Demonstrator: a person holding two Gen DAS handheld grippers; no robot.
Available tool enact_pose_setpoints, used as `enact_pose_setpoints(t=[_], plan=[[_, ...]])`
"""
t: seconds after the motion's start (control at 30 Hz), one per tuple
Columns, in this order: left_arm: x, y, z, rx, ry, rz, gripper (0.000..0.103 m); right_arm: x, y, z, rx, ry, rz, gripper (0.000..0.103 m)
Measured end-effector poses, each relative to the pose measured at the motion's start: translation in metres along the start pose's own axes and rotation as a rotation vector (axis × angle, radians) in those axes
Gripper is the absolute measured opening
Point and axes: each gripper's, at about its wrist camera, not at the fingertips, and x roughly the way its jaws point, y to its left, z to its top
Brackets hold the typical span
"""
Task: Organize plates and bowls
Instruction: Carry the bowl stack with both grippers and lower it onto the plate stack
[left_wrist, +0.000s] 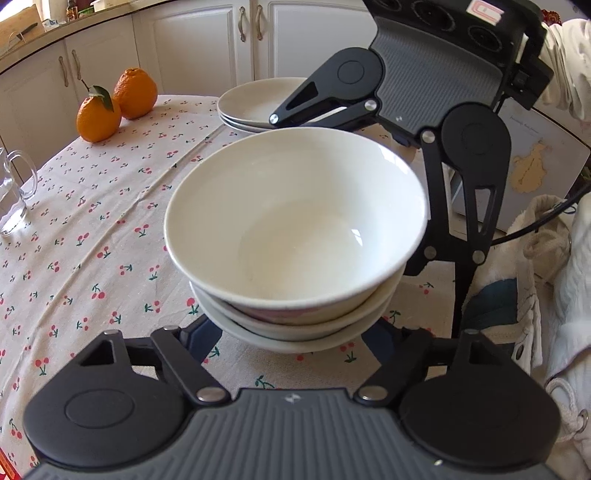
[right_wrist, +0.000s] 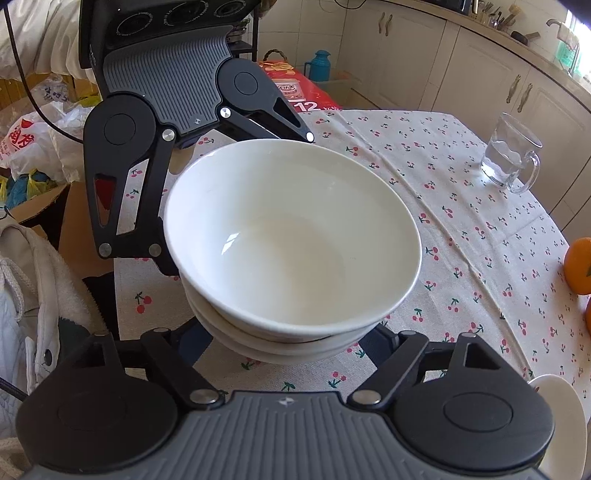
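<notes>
**Two grippers around a stack of white bowls**

A stack of three glossy white ceramic bowls (left_wrist: 295, 229) (right_wrist: 291, 236), round and deep, sits on the surface (left_wrist: 92, 229) (right_wrist: 461, 221), which is covered by a creased, woven cloth printed with small red cherries. The left gripper (left_wrist: 291, 341) (right_wrist: 221, 206) reaches in from one side of the stack and the right gripper (right_wrist: 288, 341) (left_wrist: 373, 192) from the opposite side, facing each other. Both are matte black linkages on ribbed grey bodies. Each gripper's jaws stand partly open on either side of the lower bowls; the fingertips are hidden beneath the bowl rims, so whether the pads press on the stack cannot be told.

Beyond the stack from the left gripper lies a pile of shallow white plates (left_wrist: 255, 103), partly covered by the right gripper's linkage; the right view cuts this pile down to a sliver at its lower right edge. Two dimpled oranges (left_wrist: 116, 103), one with a leaf, stand far left of the left gripper. A clear glass mug (right_wrist: 511, 155) with water shows whole only in the right view. A pale fleecy sleeve (left_wrist: 569, 66) is cut off at the frame edge.
</notes>
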Motion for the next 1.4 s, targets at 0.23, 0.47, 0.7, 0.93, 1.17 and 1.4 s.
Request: enact_pose_setpoints(t=[0.23, 0.47, 0.7, 0.93, 1.17, 1.4], plan=[[0.001, 0.001, 0.000, -0.004, 0.003, 0.002, 0.081, -0.002, -0.001, -0.001, 0.001, -0.005, 0.007, 0.087], [0.001, -0.004, 0.006, -0.003, 0.007, 0.013, 0.081, -0.004, -0.005, -0.002, 0.016, 0.003, 0.023, 0.087], [0.002, -0.010, 0.029, 0.023, -0.015, 0.017, 0.081, -0.024, -0.011, -0.011, 0.028, -0.007, 0.007, 0.087], [0.013, -0.013, 0.070, 0.066, -0.054, 0.008, 0.081, -0.060, -0.028, -0.029, 0.041, -0.021, -0.053, 0.087], [0.035, -0.007, 0.122, 0.143, -0.096, -0.002, 0.081, -0.096, -0.056, -0.052, 0.057, -0.022, -0.145, 0.087], [0.072, 0.004, 0.160, 0.199, -0.108, -0.028, 0.081, -0.108, -0.096, -0.077, 0.108, -0.002, -0.212, 0.087]])
